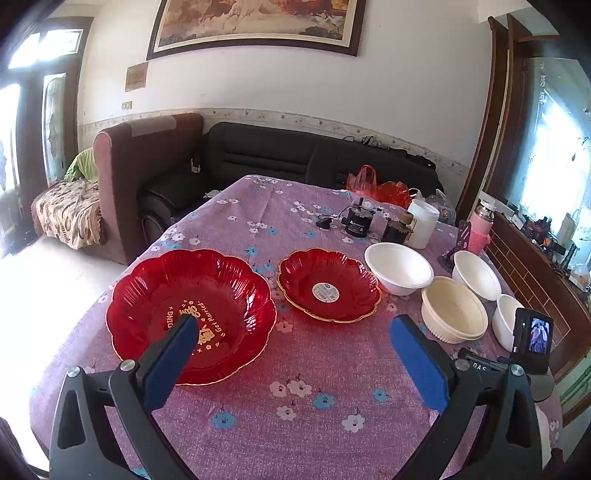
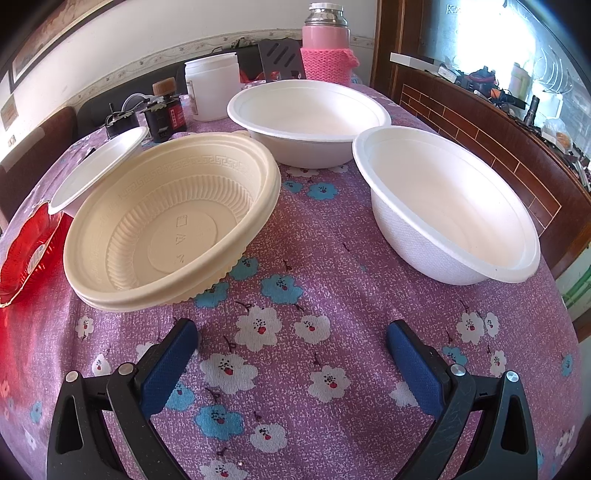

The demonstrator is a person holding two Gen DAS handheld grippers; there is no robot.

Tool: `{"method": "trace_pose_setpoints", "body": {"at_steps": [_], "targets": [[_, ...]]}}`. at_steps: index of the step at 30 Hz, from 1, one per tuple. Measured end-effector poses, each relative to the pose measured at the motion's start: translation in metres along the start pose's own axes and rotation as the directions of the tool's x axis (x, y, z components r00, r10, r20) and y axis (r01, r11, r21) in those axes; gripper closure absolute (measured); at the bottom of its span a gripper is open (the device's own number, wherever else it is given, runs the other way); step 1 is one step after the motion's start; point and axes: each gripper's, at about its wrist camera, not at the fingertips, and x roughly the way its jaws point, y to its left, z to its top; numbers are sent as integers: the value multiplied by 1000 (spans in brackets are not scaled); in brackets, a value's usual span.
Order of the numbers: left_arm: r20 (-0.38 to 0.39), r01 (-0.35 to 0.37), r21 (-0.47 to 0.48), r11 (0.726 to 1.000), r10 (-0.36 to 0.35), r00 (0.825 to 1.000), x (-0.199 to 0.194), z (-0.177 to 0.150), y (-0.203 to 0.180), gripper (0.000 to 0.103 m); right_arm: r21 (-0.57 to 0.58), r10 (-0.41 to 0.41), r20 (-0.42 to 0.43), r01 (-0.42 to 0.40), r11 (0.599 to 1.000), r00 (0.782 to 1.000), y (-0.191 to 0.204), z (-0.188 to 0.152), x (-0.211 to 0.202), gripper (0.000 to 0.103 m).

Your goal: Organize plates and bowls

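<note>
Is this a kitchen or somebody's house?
Most likely a living room in someone's home, not a kitchen. There is a dark sofa against the wall, a big framed painting above it, and a table with a flowery purple tablecloth.

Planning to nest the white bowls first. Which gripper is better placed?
Right. The right gripper hangs open just short of two white bowls, while the left gripper faces the red plates.

Black plastic gripper (image 1: 293, 328) frames, blue textured finger pads (image 2: 168, 363) (silver screws at the pivots)
</note>
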Motion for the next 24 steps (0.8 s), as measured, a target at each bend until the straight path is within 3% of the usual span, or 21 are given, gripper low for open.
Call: {"method": "trace_pose_setpoints", "body": {"at_steps": [4, 7, 10, 12, 15, 17, 21, 24], "targets": [[9, 31, -13, 999, -31, 999, -14, 0, 2, 0, -46, 64, -55, -66, 997, 996, -2, 3, 0, 1], [39, 42, -8, 999, -41, 998, -30, 2, 0, 0, 28, 130, -35, -129, 991, 991, -15, -2, -6, 1], [68, 63, -21, 998, -61, 996, -50, 8, 6, 0, -51, 90, -93, -95, 994, 992, -4, -5, -8, 1], [80, 82, -31, 996, -79, 994, -63, 14, 11, 0, -4, 165, -56, -165, 986, 985, -7, -12, -22, 3], [110, 86, -31, 996, -82, 991, -82, 27, 18, 0, -5, 243, 72, -243, 970, 967, -7, -19, -67, 3], [149, 87, -19, 996, -83, 985, -97, 41, 21, 0, -28, 310, 159, -309, 950, 937, -5, -15, -106, 3], [194, 61, 1, 998, -60, 979, -111, 73, 20, 0, -97, 403, 321, -394, 914, 857, 8, 16, -186, 3], [200, 41, 4, 999, -41, 979, -106, 102, 19, 0, -153, 485, 400, -465, 872, 778, 24, 44, -224, 1]]}}
